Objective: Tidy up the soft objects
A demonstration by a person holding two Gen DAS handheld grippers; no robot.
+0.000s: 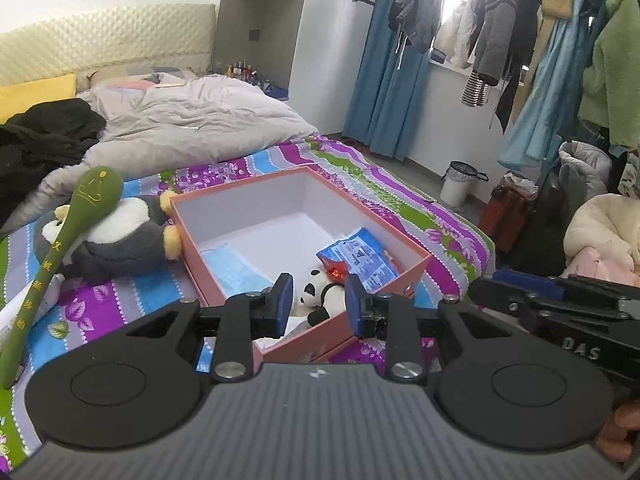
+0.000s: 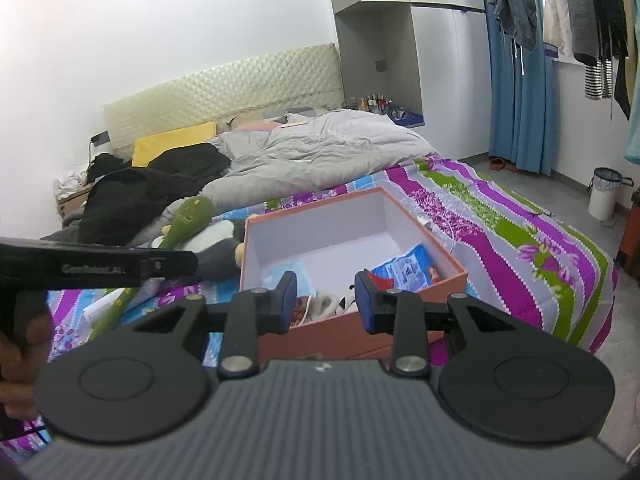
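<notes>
The green plush club [image 1: 60, 256] is laid left of the pink box [image 1: 412, 268], across the penguin toy [image 1: 120, 236]; long axis runs near-left to far-right, head far. Left gripper [image 1: 318, 300] and right gripper [image 2: 326, 300] are held parted, nothing grasped.

Salmon-pink box [image 1: 396, 268], white inside; black-and-white panda [image 1: 320, 294]; purple, green, blue striped floral bedsheet [image 1: 400, 188].

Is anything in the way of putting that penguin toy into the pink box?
Partly. The green plush stick lies across the penguin plush, so it would have to come off first. The box right beside it is open, with bare floor at the far end.
</notes>
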